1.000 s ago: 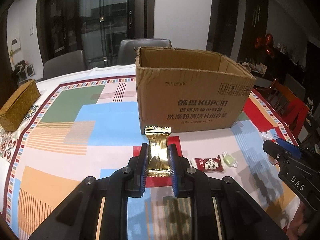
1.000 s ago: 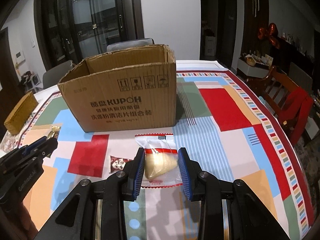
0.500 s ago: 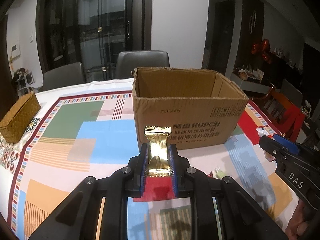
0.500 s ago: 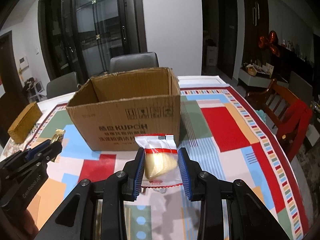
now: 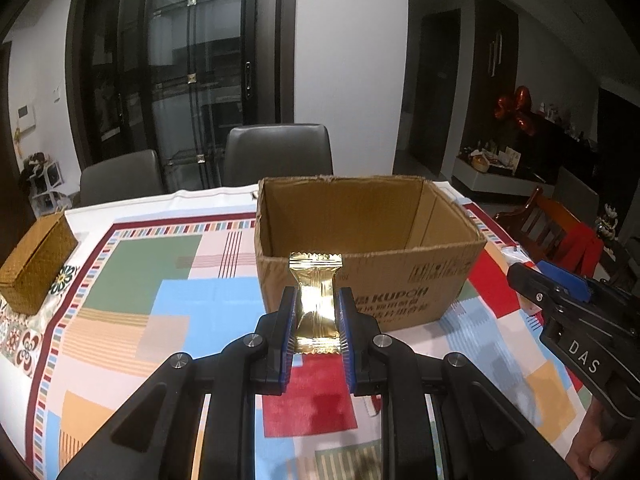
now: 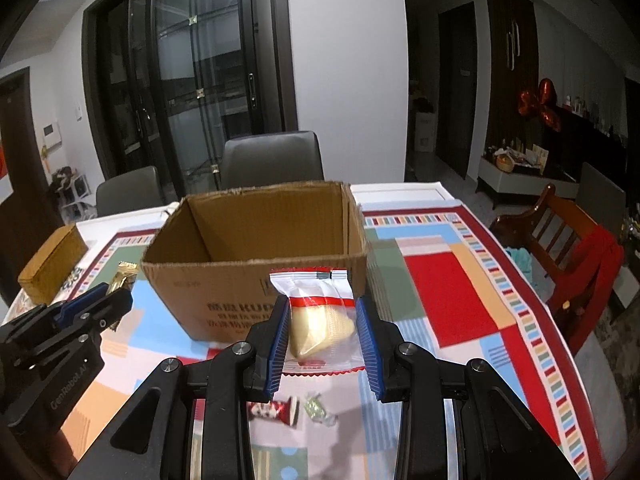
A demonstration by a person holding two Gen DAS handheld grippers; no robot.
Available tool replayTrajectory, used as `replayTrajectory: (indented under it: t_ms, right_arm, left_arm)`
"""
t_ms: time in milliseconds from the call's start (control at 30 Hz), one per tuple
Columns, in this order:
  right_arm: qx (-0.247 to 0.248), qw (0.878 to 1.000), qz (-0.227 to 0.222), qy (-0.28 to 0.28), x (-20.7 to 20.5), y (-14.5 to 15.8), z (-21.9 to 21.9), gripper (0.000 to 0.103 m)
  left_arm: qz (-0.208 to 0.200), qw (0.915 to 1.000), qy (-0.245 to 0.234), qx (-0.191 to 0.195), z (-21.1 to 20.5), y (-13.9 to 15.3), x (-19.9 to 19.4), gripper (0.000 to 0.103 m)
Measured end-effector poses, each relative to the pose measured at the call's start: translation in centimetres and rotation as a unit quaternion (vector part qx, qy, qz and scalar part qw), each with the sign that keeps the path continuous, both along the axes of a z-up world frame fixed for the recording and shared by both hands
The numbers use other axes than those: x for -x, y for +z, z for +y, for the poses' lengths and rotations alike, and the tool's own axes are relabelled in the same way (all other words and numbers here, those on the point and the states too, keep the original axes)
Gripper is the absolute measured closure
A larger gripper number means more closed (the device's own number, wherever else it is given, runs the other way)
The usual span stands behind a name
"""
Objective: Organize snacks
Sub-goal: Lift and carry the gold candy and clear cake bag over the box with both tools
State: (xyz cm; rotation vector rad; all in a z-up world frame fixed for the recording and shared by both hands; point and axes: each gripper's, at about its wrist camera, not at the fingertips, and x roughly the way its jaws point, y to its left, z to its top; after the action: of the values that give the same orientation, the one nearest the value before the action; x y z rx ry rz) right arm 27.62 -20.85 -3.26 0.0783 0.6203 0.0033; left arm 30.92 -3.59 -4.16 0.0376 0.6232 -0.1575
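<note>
While clamped, crinkled gold foil wrapper [image 5: 316,304], corrugated cardboard box [image 5: 400,292]

I see a shiny gold wrapper [image 5: 316,304] between my blue pads [image 5: 289,332], a clear packet [image 6: 320,316] with red bands and a cream-yellow snack, a plain brown cardboard box [image 5: 360,248], and a tablecloth [image 5: 160,280] of green, blue, red and peach blocks with a striped border.

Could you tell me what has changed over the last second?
Both grippers rose toward the cardboard box, each keeping its grip: the left gripper on the gold snack packet, the right gripper on the clear pastry packet. The box and the two candies stayed put.
</note>
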Motion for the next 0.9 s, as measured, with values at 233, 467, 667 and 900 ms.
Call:
replayTrajectory:
  t_ms: [233,467,667,900]
  right_arm:
    - [0.005,1.0,-0.013,0.001,-1.6,1.1,0.0,0.068]
    - [0.008,1.0,-0.025,0.005,-3.3,2.2,0.1,0.068]
    - [0.009,1.0,-0.028,0.007,-4.8,2.5,0.2,0.068]
    - [0.013,0.999,-0.03,0.011,-6.8,2.8,0.4,0.068]
  left_arm:
    - [-0.009,0.9999,-0.006,0.0,-0.1,1.0,-1.7,0.082]
    - [-0.017,0.9997,-0.015,-0.006,-0.4,1.8,-3.2,0.082]
    - [-0.018,0.9996,-0.022,-0.007,-0.6,1.8,-4.7,0.082]
    - [-0.015,0.9996,-0.022,-0.002,-0.2,1.9,-6.7,0.082]
